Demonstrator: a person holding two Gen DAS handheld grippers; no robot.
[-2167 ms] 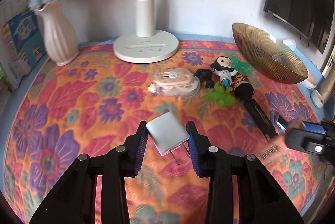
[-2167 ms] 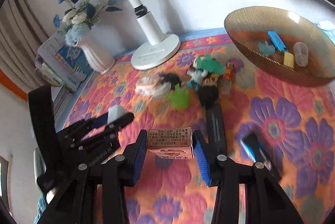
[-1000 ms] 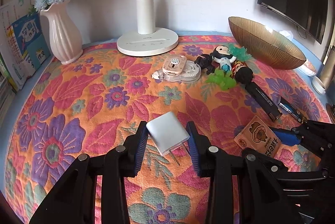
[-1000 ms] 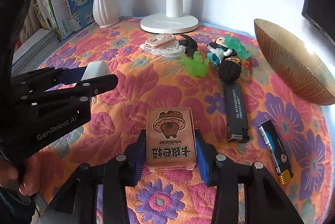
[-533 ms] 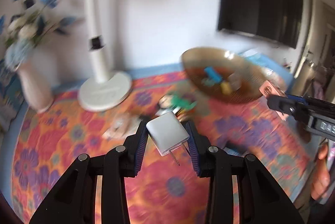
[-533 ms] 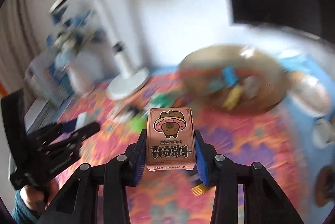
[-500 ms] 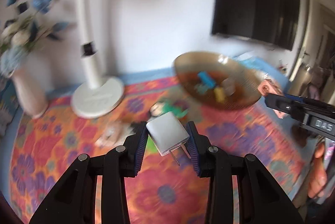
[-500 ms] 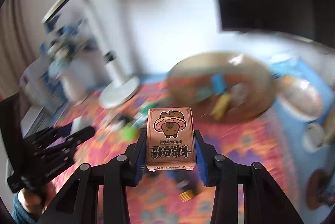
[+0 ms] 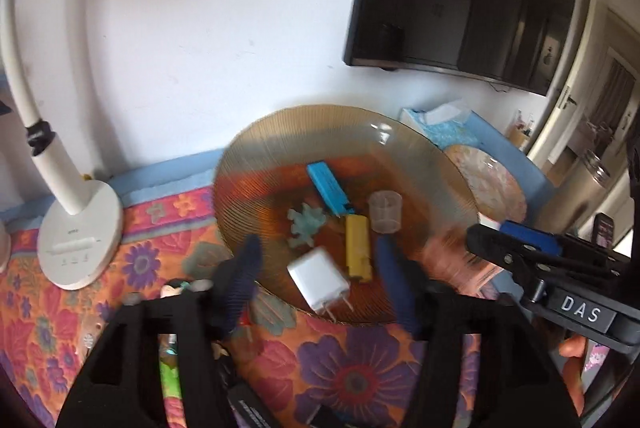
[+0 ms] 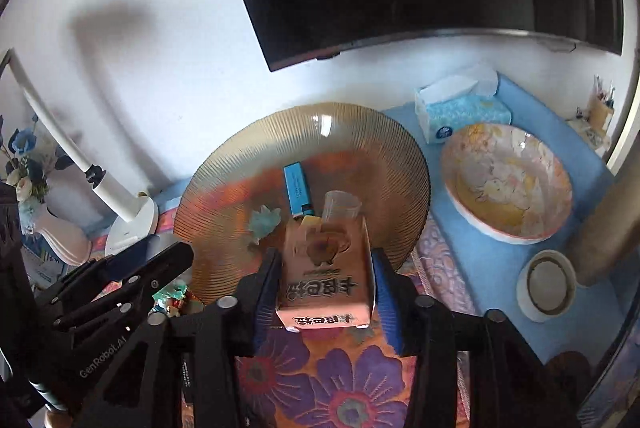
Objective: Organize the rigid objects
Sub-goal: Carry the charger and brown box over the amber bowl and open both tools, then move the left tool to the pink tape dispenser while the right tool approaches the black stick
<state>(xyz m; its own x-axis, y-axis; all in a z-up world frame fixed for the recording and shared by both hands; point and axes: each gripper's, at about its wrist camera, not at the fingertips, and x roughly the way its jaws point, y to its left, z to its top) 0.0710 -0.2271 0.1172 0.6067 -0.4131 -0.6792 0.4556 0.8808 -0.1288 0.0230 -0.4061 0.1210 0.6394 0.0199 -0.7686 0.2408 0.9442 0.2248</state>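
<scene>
Both grippers have just been opening over the amber bowl [image 9: 248, 163]. The left gripper [image 9: 316, 278] stands released, the white charger [image 9: 318, 282] loose between its jaws above the near rim. The right gripper [image 10: 326, 284] is parting from the pink box [image 10: 326, 276]. Both drops are under way; the bowl's near half has room, its far half is crowded.

Bowl [image 9: 256, 155] looks like amber ribbed glass, glossy. Charger [image 9: 318, 278] is smooth white plastic with metal prongs; box [image 10: 326, 282] looks like matt printed card. Tablecloth [image 9: 352, 376] is woven floral cloth, textured.
</scene>
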